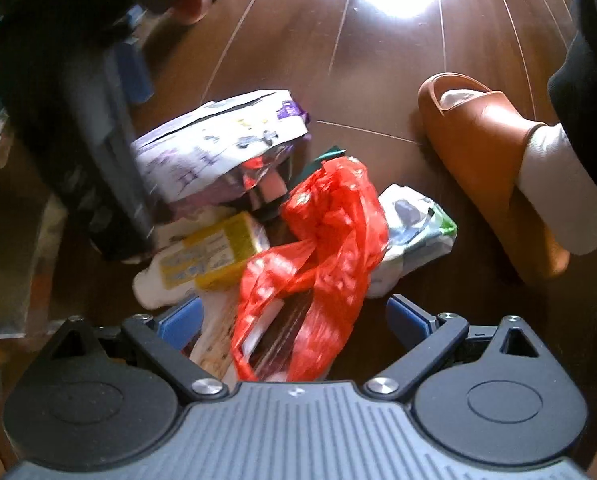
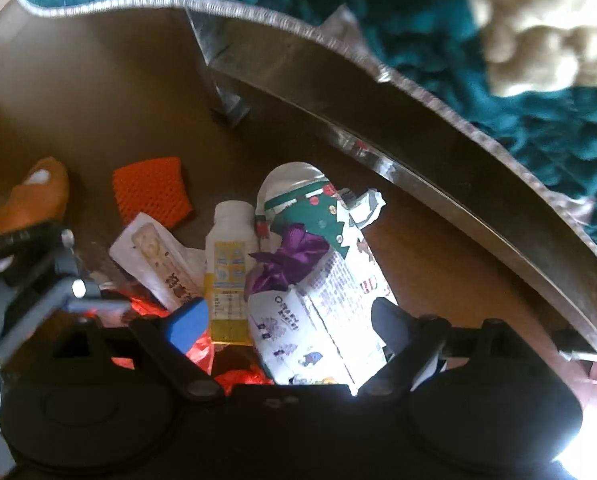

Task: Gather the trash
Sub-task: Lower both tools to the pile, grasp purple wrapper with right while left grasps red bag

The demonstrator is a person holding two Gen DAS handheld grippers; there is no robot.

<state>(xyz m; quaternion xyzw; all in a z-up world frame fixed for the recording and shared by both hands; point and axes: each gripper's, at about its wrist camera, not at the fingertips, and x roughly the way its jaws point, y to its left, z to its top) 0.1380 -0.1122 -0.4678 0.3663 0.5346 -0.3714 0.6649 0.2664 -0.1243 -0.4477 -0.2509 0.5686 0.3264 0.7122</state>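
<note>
Both tools hang over one heap of litter on the brown wooden floor (image 1: 378, 80). Left tool (image 1: 292, 316): its blue-padded fingers (image 1: 182, 320) stand wide apart, and the crumpled red plastic bag (image 1: 318, 248) lies between them without either pad clearly pressing it; it grips nothing that I can see. The bag's lower end is cut off behind the tool's body, and something flat and dark shows through it, too blurred to name. Right tool (image 2: 286, 320): spread wide too, straddling a white printed paper package (image 2: 310, 328), whose near end is hidden under the tool; the right-hand finger is dark and hard to make out, so contact cannot be judged.

Just beyond the left tool, a white bottle with a yellow label (image 1: 206, 260) lies on its side, touching the red bag. To the bag's right sits a crushed white wrapper with green and blue print (image 1: 414, 232). Farther on, the same paper package (image 1: 222, 148) looks white with purple print and a shiny foil lining. A tan slipper over a white sock (image 1: 486, 160) stands near the heap.

From the right wrist, a purple ribbon bow (image 2: 286, 264) and green festive paper (image 2: 322, 208) lie past the package, then an orange foam net (image 2: 150, 188) lying apart. A metal frame rail (image 2: 378, 120) and teal bedding (image 2: 418, 20) close the far side. Strong glare blots the floor's far end.
</note>
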